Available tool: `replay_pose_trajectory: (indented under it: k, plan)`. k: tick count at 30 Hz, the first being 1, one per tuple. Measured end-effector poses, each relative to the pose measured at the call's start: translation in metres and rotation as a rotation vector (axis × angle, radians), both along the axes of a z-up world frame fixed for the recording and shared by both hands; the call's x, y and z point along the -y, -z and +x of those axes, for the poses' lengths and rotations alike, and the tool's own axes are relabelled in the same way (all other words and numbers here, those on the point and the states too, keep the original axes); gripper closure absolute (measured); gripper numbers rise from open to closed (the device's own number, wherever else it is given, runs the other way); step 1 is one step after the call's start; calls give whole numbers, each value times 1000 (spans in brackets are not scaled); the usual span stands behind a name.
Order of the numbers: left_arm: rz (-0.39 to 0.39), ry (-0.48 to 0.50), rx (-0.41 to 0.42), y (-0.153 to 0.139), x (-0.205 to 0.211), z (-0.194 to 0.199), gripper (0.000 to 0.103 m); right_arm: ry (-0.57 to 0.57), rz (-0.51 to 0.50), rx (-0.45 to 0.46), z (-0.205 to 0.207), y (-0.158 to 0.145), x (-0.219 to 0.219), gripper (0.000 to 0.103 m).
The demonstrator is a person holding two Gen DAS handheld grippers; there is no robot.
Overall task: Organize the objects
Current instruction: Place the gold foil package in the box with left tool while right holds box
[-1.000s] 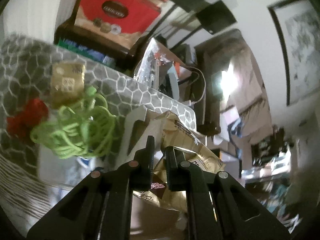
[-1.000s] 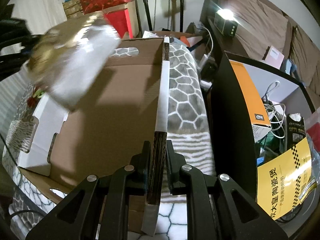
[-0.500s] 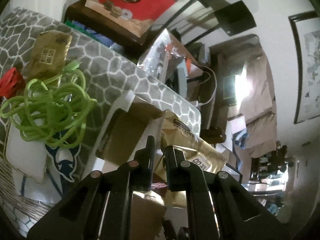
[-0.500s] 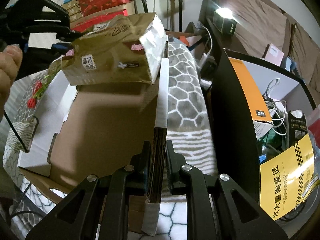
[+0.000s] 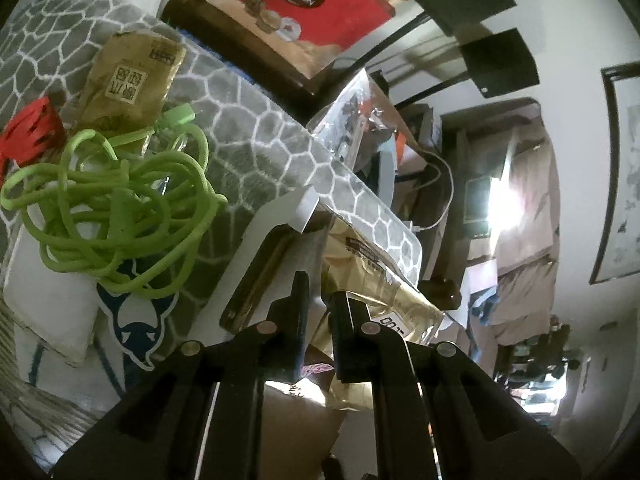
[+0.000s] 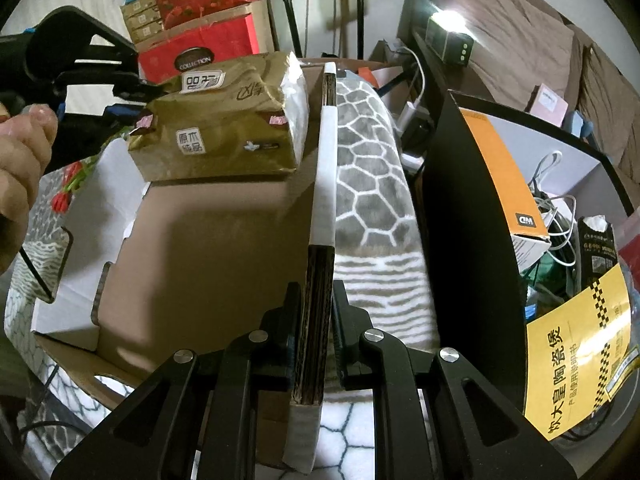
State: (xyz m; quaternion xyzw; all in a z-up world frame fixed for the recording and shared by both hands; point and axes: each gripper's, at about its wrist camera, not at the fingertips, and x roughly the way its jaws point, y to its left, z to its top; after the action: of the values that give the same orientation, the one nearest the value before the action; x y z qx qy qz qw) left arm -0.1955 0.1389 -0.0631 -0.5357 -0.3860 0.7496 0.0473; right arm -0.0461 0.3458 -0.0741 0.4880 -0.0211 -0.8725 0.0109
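My left gripper (image 5: 318,322) is shut on the end of a gold tissue pack (image 5: 380,292) and holds it over the open cardboard box (image 6: 208,248). In the right wrist view the tissue pack (image 6: 224,136) hangs above the far end of the box, held by the left gripper (image 6: 156,90). My right gripper (image 6: 316,312) is shut on the box's right wall (image 6: 324,184). A tangled green cable (image 5: 116,204), a second gold pack (image 5: 128,84) and a red item (image 5: 30,132) lie on the grey patterned blanket (image 5: 256,132).
A white paper with a blue logo (image 5: 80,316) lies under the cable. Red gift boxes (image 5: 304,4) are stacked behind. A black shelf (image 6: 460,240) with an orange box (image 6: 508,184), cables and a yellow leaflet (image 6: 576,364) stands right of the blanket.
The left gripper has carried the gold tissue pack from the left over the far end of the box and lowered it. The right gripper has kept its hold on the box wall.
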Motion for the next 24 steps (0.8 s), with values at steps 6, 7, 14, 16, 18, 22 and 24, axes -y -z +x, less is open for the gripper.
replay_pose_trajectory:
  k: [6,7,14,16,18,22,24]
  plan:
    - [-27,31,12,-1,-6,-4,91,-1,2,-1,3,-1,1,90]
    - [-27,44,23,-1,-6,-4,86,0,0,-1,2,-1,1,90]
    - [40,160,23,-14,-4,9,51,1,-1,-1,0,0,2,90]
    - [23,196,5,-24,-4,15,45,1,-1,-1,0,0,2,90]
    - [41,252,-12,-34,-3,23,40,3,-1,-1,0,1,2,90]
    - [43,338,-40,-49,3,34,37,7,-4,1,-1,1,2,90]
    - [30,361,-55,-54,10,38,36,8,-2,0,0,1,3,90]
